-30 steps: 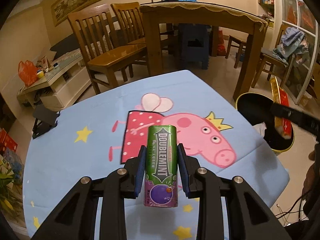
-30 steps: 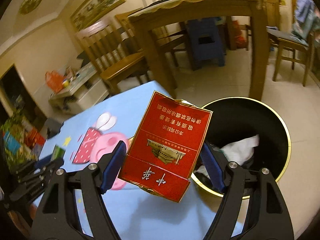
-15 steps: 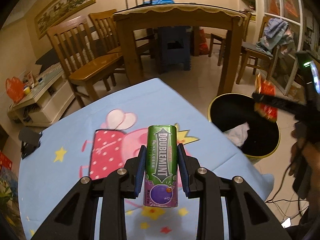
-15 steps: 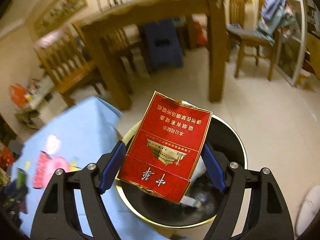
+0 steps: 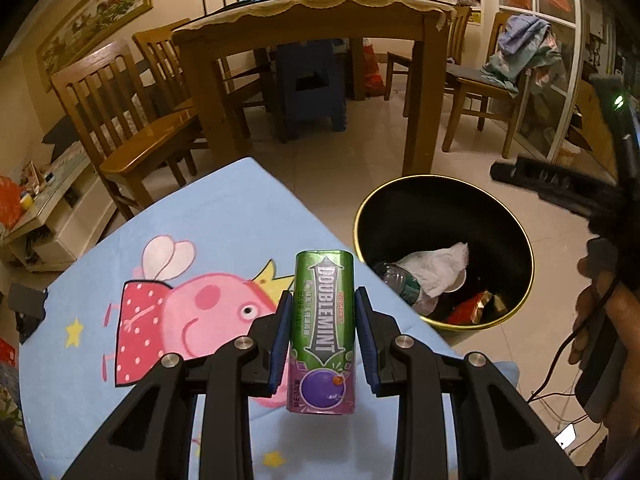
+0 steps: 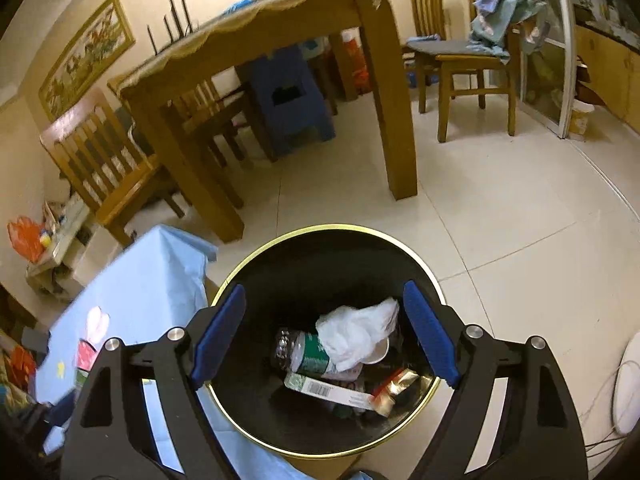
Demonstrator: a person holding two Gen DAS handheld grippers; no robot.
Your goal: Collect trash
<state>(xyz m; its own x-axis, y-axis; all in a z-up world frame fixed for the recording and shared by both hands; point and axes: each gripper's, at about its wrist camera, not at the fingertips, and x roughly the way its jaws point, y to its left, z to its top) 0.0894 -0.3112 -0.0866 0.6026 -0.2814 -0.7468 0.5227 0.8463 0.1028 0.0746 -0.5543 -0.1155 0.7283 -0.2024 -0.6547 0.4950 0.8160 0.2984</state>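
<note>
My left gripper (image 5: 323, 334) is shut on a green Doublemint gum can (image 5: 323, 320) and holds it above the blue Peppa Pig tablecloth (image 5: 192, 248). The black trash bin (image 5: 516, 232) with a gold rim stands on the floor to the right of the table. My right gripper (image 6: 325, 332) is open and empty right above the bin (image 6: 304, 260). In the bin lie the red cigarette pack (image 6: 394, 392), a plastic bottle (image 6: 308, 354), a white bag (image 6: 356, 330) and a flat box (image 6: 328, 390).
A wooden dining table (image 6: 380, 92) with chairs (image 6: 100, 152) and a blue stool (image 6: 292, 104) stands behind the bin. A chair with clothes (image 6: 492, 12) is at the back right. A low TV stand (image 5: 44, 208) is at the left. Cables (image 5: 560, 392) lie on the floor at the right.
My right gripper opened and the red cigarette pack fell into the bin. My left gripper swung right toward the bin with the gum can still in it.
</note>
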